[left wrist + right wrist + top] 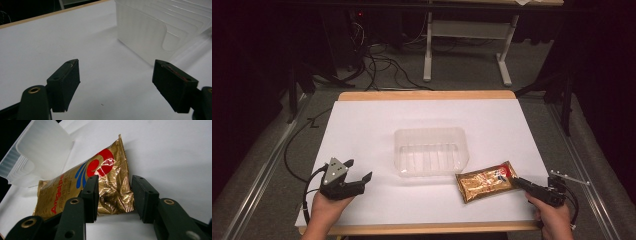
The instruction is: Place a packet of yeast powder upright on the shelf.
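A gold foil packet [486, 181] with a red and blue logo lies flat on the white table top, just right of a clear plastic tray [429, 131]. My right gripper [517, 181] reaches the packet's near right end from the right. In the right gripper view the packet [75, 187] has its end between the jaws of the gripper [113, 182]. The left jaw sits over the foil and the right jaw is at the packet's edge, with no firm pinch visible. My left gripper [359, 168] rests at the front left, open and holding nothing [116, 67].
The clear tray [140, 30] is empty and stands mid-table; its corner [42, 145] is just beyond the packet. A wooden table edge [427, 95] borders the white sheet at the back. Cables and a desk frame [467, 30] lie on the floor behind.
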Tool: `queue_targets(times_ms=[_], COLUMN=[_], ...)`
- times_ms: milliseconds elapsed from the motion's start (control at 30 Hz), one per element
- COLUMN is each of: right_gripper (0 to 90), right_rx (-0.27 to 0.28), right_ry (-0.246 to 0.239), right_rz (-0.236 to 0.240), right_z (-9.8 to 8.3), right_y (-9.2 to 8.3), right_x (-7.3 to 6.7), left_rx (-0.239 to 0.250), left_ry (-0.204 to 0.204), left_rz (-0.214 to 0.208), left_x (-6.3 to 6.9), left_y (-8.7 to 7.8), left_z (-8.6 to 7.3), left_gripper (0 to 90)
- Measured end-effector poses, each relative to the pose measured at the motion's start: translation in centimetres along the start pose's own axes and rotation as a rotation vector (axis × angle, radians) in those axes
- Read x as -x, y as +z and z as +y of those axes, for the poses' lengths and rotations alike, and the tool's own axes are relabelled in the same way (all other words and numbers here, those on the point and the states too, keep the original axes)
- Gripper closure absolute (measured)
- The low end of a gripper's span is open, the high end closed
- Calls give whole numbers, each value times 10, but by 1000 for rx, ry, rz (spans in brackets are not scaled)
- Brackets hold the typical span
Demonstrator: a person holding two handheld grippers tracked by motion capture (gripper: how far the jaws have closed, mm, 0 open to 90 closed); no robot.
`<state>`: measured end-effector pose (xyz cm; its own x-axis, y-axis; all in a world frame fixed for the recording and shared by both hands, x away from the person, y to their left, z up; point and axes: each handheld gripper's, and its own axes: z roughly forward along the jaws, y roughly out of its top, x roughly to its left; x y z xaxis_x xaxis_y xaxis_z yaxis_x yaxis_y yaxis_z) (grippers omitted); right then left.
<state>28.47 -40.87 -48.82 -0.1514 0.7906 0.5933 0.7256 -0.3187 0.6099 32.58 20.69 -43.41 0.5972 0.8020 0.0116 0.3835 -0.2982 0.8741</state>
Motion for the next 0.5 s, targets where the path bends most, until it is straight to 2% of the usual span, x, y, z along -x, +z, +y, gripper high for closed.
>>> queue_targets(times_ms=[200, 233, 300, 367, 500], right_gripper=[641, 676, 692, 747, 808], right_rx=[-23, -32, -29, -27, -23], right_ry=[32, 24, 22, 13, -25], right_rz=[53, 71, 74, 88, 94], right_z=[-1, -1, -1, -1, 0], right_y=[4, 6, 6, 6, 5], right_x=[1, -1, -2, -3, -8], left_rx=[-6, -5, -3, -6, -9], left_ry=[4, 1, 0, 1, 6], left_rz=[2, 2, 3, 2, 5], left_x=[0, 0, 0, 0, 0], left_y=[0, 0, 0, 0, 0], left_z=[0, 0, 0, 0, 0], left_gripper=[227, 227, 227, 227, 227])
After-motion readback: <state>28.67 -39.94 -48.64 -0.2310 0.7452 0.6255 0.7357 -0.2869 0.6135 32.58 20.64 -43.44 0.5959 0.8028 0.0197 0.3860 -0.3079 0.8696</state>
